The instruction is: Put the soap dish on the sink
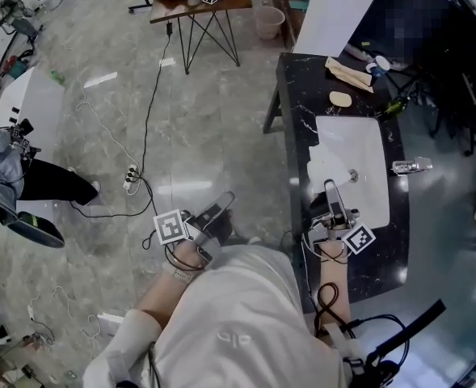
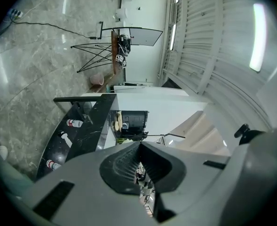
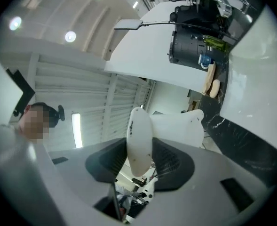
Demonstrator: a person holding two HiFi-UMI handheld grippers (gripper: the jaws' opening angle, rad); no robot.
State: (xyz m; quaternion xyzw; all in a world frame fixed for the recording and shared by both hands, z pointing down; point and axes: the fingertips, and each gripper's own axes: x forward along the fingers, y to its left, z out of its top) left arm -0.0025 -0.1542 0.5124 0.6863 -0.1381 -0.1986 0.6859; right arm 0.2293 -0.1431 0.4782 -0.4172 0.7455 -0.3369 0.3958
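Soap dish [image 3: 139, 135] was pinched on its edge between the right gripper's [image 3: 139, 150] jaws, so that one was clamped tight on the white dish. In the head view the dish [image 1: 322, 166] showed right of centre, over the near-left edge of the white sink [image 1: 368, 162] set in the black counter [image 1: 301, 95]; couldn't tell if it was touching down. Left gripper [image 2: 139, 157] had its jaws pressed together with nothing in them, and it hung over the floor at lower centre [image 1: 219, 209], well apart from the counter. Bar of soap [image 1: 340, 99] sat on the counter above the sink.
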